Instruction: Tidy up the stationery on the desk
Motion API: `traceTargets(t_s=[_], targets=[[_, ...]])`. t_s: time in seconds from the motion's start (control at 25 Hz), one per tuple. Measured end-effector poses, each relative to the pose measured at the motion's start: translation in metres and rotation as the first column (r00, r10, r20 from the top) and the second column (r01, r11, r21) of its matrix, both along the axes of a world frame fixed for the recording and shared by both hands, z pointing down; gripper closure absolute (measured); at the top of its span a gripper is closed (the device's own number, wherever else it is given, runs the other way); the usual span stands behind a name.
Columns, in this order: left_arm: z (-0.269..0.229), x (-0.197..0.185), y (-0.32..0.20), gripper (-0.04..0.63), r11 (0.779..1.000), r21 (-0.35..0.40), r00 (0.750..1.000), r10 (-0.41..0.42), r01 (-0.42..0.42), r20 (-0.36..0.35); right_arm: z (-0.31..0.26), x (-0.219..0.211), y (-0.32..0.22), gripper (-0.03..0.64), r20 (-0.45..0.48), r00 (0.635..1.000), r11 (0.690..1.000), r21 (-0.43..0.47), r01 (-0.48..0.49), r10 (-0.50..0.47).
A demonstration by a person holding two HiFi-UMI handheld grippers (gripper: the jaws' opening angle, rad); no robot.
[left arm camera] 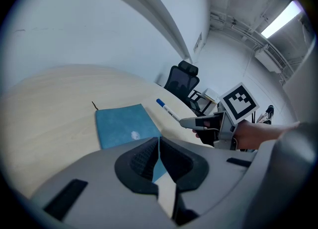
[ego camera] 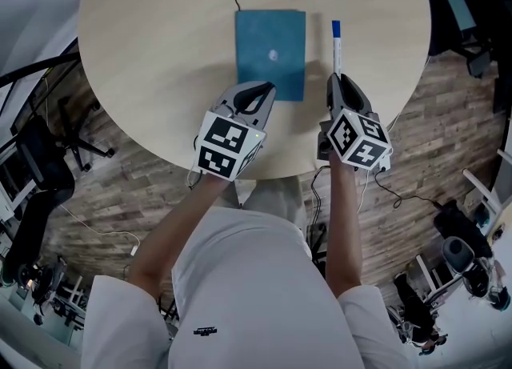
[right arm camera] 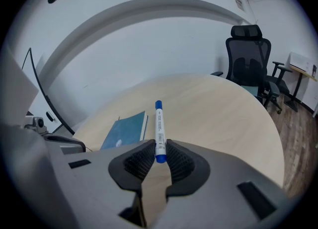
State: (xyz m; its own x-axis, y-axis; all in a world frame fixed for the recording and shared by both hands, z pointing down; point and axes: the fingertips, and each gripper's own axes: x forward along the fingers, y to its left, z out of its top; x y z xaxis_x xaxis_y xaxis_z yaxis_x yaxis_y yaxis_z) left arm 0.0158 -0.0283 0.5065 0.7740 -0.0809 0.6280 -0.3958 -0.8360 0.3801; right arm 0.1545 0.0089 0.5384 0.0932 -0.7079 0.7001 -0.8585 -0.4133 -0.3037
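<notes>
A blue notebook (ego camera: 270,54) lies flat in the middle of the round pale wooden table (ego camera: 160,39), with a thin ribbon sticking out at its far edge. My left gripper (ego camera: 260,89) hovers at the notebook's near left corner, its jaws shut with nothing between them (left arm camera: 158,142). To the right of the notebook is a white marker pen with blue ends (ego camera: 336,46). My right gripper (ego camera: 338,81) is shut on the pen's near end (right arm camera: 159,146), and the pen (right arm camera: 158,128) points away along the jaws. The notebook (right arm camera: 124,129) shows to its left.
The table's near edge runs just under both grippers. Black office chairs (right arm camera: 251,59) (ego camera: 48,151) stand on the wooden floor around the table, with cables (ego camera: 392,191) and equipment on the floor at right.
</notes>
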Motion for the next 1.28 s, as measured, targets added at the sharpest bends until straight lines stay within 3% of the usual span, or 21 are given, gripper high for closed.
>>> traceTargets(t_s=[0.44,0.72,1.28], targets=[[0.004,-0.021,-0.002,0.568,1.0,-0.013,1.0,-0.004,0.004,-0.011,0.029,-0.036,-0.004,0.526,0.066,0.998,0.999,-0.044,-0.016,0.019],[0.005,-0.026,-0.002,0.567,1.0,-0.02,1.0,-0.015,0.015,-0.006,0.035,-0.045,-0.01,0.525,0.155,0.987,0.999,-0.022,-0.04,0.043],[0.005,-0.016,0.003,0.568,1.0,-0.02,1.0,-0.018,0.018,-0.003,0.031,-0.052,-0.017,0.525,0.164,0.985,0.999,0.001,0.049,-0.049]])
